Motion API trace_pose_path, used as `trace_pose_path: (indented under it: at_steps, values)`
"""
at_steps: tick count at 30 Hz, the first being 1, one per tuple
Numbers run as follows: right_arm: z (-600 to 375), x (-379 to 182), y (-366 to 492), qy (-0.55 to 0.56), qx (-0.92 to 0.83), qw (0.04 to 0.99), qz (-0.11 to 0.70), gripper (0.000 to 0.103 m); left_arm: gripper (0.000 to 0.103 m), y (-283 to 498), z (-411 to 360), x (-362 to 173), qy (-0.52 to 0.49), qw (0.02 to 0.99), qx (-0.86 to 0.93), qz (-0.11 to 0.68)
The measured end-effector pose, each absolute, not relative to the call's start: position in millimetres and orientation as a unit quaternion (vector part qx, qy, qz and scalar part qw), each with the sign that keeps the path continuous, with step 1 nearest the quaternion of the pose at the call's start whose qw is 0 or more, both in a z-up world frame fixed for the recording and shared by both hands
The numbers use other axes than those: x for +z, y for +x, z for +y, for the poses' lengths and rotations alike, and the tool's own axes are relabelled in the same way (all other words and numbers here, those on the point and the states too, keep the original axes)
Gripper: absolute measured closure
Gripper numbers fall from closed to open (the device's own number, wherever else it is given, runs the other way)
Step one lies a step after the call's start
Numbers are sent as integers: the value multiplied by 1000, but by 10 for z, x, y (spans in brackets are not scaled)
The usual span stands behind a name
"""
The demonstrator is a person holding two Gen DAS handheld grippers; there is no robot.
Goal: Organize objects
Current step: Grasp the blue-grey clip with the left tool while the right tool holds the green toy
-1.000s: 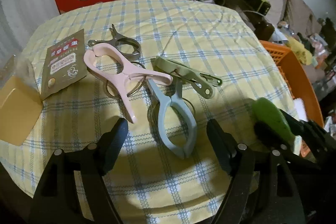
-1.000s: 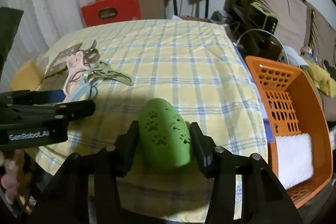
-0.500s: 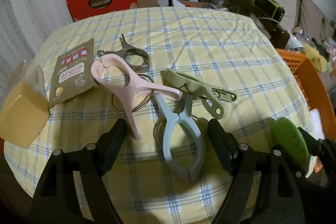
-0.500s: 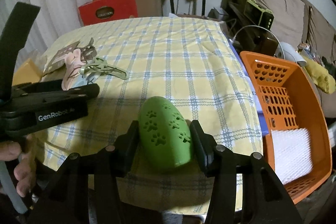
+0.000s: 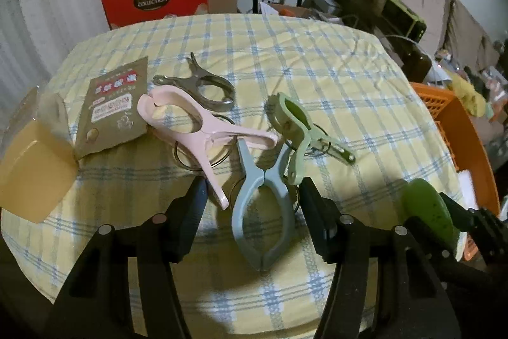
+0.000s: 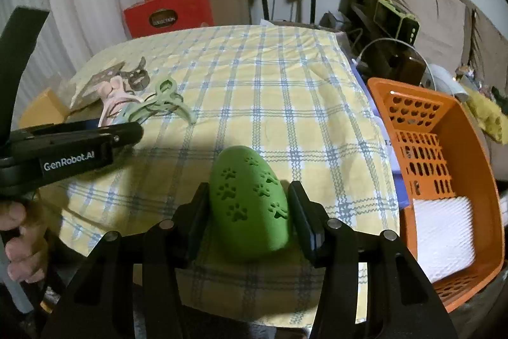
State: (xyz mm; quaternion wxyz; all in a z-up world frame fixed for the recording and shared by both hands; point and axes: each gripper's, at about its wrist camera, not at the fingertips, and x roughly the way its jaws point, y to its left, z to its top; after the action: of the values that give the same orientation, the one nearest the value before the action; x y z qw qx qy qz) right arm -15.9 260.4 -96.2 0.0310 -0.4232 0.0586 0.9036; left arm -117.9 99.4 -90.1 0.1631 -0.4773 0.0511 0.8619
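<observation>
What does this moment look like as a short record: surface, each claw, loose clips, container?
surface: table under a yellow checked cloth
right claw: shut on the green paw-print toy
left claw: closing around the blue clip, pads not yet on it
other clips: pink clip, light green clip, grey clip
container: orange basket beside the table, white pad inside

Dim, shadowy (fisheye-warped edges)

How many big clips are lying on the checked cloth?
4: a grey clip farthest back, a pink clip before it, a green clip to the right, and a blue clip nearest. None looks hidden.
</observation>
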Motion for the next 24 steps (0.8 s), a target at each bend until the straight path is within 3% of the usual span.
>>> trace_pose_path:
  at_steps: [1,4,5,8,13,18,20,24]
  values:
    - [2615,-961,-161,-423,904,30,62,52,49,-1181,982,-879,-476,165,862,50]
    - [2617,-959,-167,-428,901,29,61,51,83,-1153,956,-789,-471,182,862,46]
    - [2638,-945,-185,-435,897,25,74,47,87,-1155,951,-780,-475,184,859,45]
    - [2682,-908,-249,-455,884,8,105,32,87,-1182,981,-879,-494,183,847,65]
    - [2670,-907,-306,-482,874,17,68,31,86,-1175,963,-910,-510,191,835,80]
    - [2766,-868,-231,-486,867,10,106,28,88,-1172,857,-837,-518,220,823,73]
    - [2756,-829,-214,-486,868,4,104,27,96,-1185,800,-805,-519,227,821,67]
    - [2782,-763,-186,-487,867,-2,105,24,100,-1200,717,-755,-516,235,821,71]
